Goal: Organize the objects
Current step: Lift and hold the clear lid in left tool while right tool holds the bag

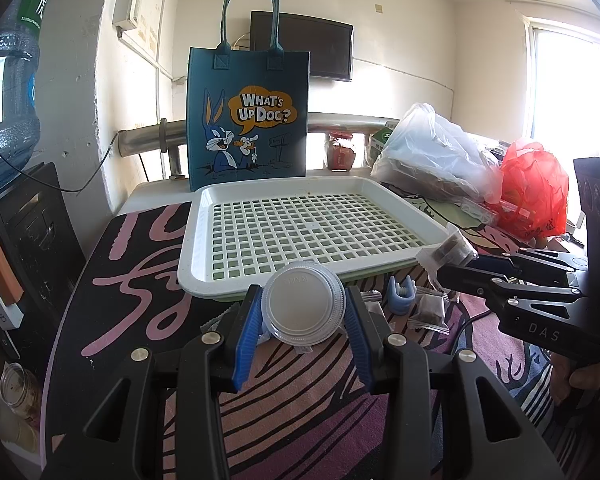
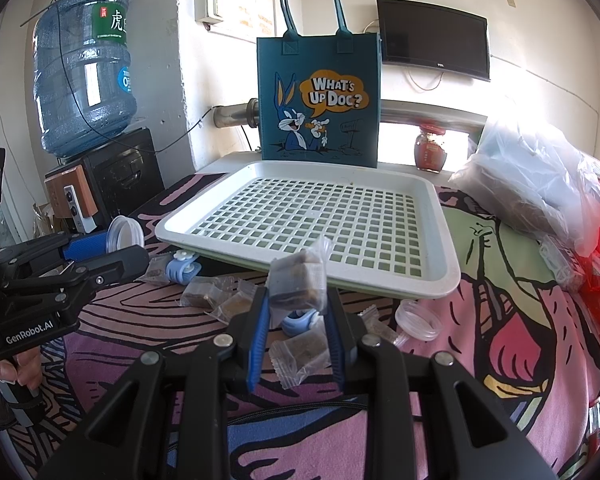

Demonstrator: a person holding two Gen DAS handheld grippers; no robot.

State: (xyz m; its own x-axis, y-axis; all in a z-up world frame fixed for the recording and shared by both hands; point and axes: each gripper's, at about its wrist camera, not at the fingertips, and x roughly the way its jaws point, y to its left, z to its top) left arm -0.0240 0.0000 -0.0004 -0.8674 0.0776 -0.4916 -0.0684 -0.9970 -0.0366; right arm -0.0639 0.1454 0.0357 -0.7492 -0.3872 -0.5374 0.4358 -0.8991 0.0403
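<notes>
Our left wrist view looks forward and slightly down along the left gripper (image 1: 304, 316), close over the desk (image 1: 148, 240). Our right wrist view does likewise along the right gripper (image 2: 298, 304). Both face the far edge, sharing the white tray (image 1: 196, 240) and blue bag (image 1: 248, 120); fisheye corners are perhaps unreliable.

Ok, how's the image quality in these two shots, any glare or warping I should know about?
Left wrist view: the window at right is blown out, though the round lid in the left gripper is sharp. Right wrist view: glare whitens the wall behind the clear plastic bag. Both views: fisheye bending curves the white tray and darkens the corners.
</notes>
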